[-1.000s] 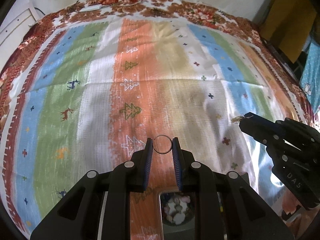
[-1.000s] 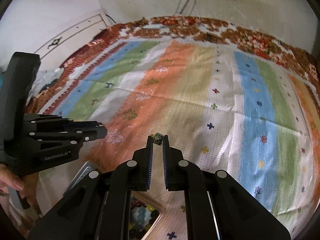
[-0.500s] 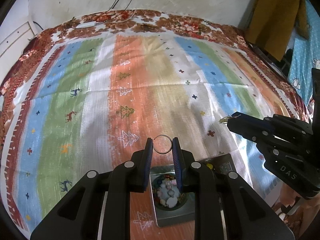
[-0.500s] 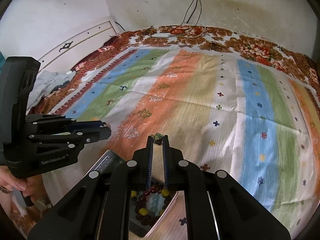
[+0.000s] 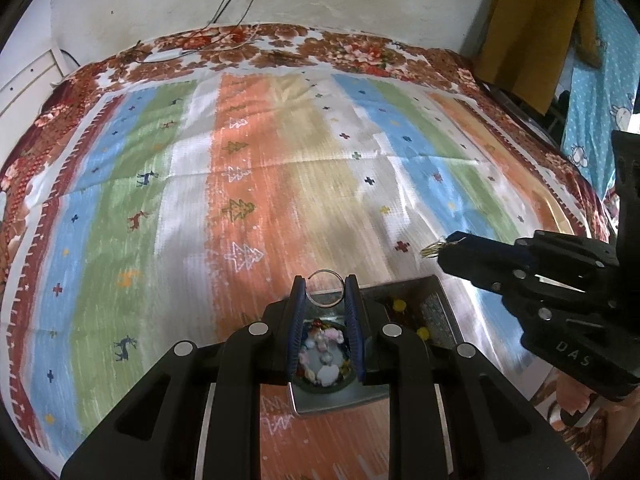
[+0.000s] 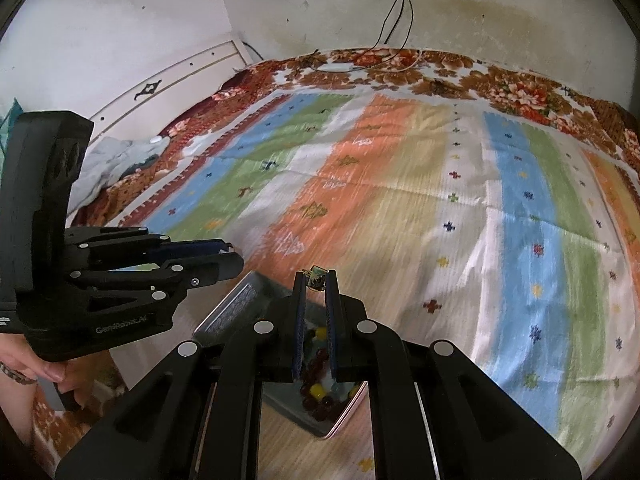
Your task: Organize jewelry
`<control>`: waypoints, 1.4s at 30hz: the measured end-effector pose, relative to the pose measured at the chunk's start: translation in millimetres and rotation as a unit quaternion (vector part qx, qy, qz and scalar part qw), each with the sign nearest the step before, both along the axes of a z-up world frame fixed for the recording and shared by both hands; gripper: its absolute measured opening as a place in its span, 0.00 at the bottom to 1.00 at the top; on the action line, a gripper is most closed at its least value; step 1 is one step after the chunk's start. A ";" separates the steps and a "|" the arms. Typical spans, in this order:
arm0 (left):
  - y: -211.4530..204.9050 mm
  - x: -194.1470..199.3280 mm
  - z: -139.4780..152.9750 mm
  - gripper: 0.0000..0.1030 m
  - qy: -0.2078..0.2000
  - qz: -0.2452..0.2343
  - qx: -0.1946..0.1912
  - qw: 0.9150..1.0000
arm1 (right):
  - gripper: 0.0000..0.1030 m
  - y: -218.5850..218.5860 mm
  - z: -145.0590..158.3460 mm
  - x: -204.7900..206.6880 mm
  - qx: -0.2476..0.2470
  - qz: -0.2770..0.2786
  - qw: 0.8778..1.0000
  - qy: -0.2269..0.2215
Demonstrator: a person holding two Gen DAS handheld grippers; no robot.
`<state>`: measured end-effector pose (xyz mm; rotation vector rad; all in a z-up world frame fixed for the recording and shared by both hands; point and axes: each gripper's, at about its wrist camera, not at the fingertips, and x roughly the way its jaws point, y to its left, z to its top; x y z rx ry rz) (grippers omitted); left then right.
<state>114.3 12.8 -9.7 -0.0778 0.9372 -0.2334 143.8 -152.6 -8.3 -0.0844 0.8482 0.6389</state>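
My left gripper (image 5: 326,288) is shut on a thin silver ring (image 5: 326,276) and holds it above a metal tray (image 5: 436,300) that holds a beaded bracelet (image 5: 326,354) and other beads. My right gripper (image 6: 316,278) is shut on a small gold ring with a green stone (image 6: 317,273), also above the tray (image 6: 240,304), where dark red and yellow beads (image 6: 320,392) lie. The right gripper shows in the left wrist view (image 5: 448,246) with the gold ring (image 5: 432,248) at its tip. The left gripper shows in the right wrist view (image 6: 236,260).
The tray lies on a striped bedspread (image 5: 260,160) with a floral border, at the near edge of the bed. A white wall with cables (image 6: 396,8) stands behind. A yellow cloth (image 5: 532,20) hangs at the right. Crumpled clothes (image 6: 116,160) lie at the bed's left side.
Both grippers have pulled back and risen with their rings still held. The tray has come into view under both of them.
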 end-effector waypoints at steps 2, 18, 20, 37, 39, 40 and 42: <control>-1.9 -4.3 -0.3 0.19 -0.001 -0.003 0.001 1.000 | 0.10 0.4 -1.1 -4.8 0.000 0.002 1.000 0.002; 1.3 -19.8 -6.8 0.28 0.008 0.007 -0.008 1.000 | 0.27 -14.7 -2.5 -23.7 0.014 -0.005 1.000 0.010; 5.1 -17.7 -7.3 0.28 0.012 0.016 -0.014 1.000 | 0.27 -14.7 -0.9 -23.4 0.019 -0.003 1.000 0.011; 7.7 -56.4 -3.0 0.52 -0.017 0.017 0.005 1.000 | 0.57 -40.0 2.8 -49.4 0.029 -0.024 0.999 -0.019; 6.7 -61.7 -0.4 0.57 -0.028 0.015 0.007 0.999 | 0.59 -41.7 2.9 -52.7 0.030 -0.026 0.999 -0.024; 5.7 -64.3 0.7 0.60 -0.033 0.014 0.008 0.999 | 0.59 -42.8 3.7 -54.9 0.033 -0.028 0.999 -0.029; 3.5 -67.9 1.9 0.66 -0.040 0.014 0.014 0.999 | 0.66 -43.5 3.2 -58.3 0.033 -0.025 0.999 -0.031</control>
